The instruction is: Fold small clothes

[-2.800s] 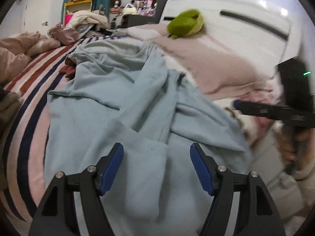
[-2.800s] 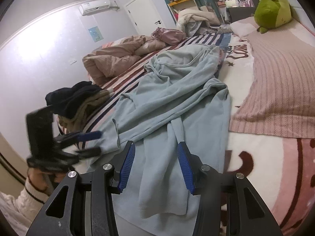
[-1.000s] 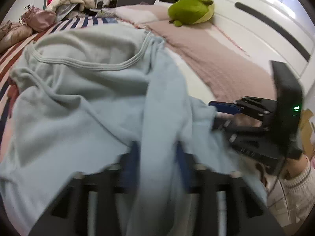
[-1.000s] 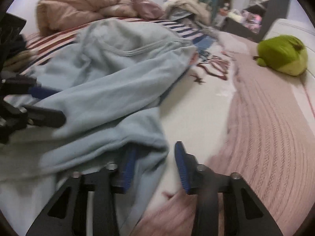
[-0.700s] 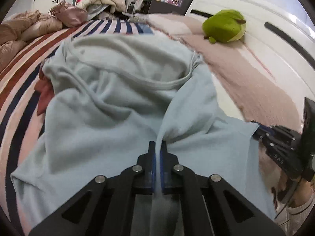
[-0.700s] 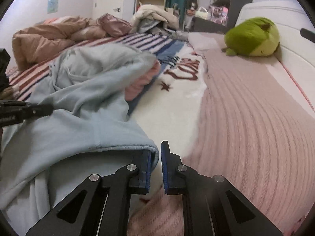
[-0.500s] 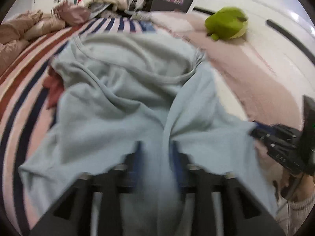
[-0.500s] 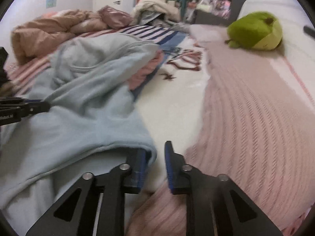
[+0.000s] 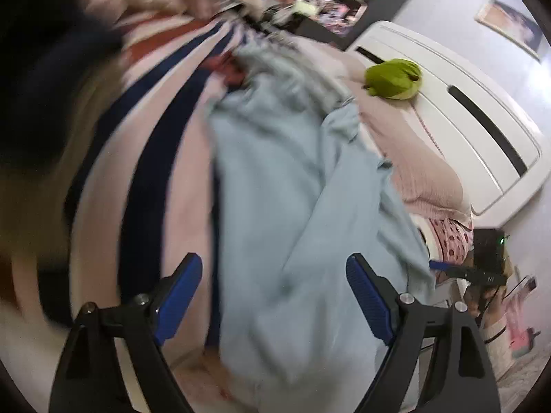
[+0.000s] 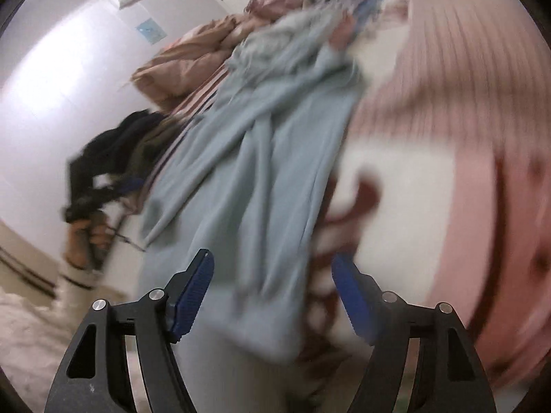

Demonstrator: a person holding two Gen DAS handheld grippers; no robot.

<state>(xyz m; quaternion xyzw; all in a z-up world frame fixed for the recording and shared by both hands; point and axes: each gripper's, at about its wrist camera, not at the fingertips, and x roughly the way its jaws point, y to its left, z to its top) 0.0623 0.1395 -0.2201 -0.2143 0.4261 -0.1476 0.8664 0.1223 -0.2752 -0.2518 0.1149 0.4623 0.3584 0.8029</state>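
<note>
A light blue sweatshirt (image 9: 292, 179) lies on the bed, narrowed lengthwise with a sleeve laid over its body. It also shows in the right wrist view (image 10: 261, 158). My left gripper (image 9: 273, 292) is open and empty, above the sweatshirt's near end. My right gripper (image 10: 273, 287) is open and empty, above the other side of that near end. The right gripper also shows at the edge of the left wrist view (image 9: 461, 272). Both views are motion-blurred.
The bed has a striped blanket (image 9: 148, 144) on the left and a pink knit blanket (image 10: 447, 79) on the right. A green plush toy (image 9: 392, 77) sits by the white headboard (image 9: 465, 110). Dark clothes (image 10: 113, 144) are piled at the bed's left edge.
Both grippers were shut on the sweatshirt's sleeve and edge; they have let go, opened wide and pulled back toward the near end of the garment.
</note>
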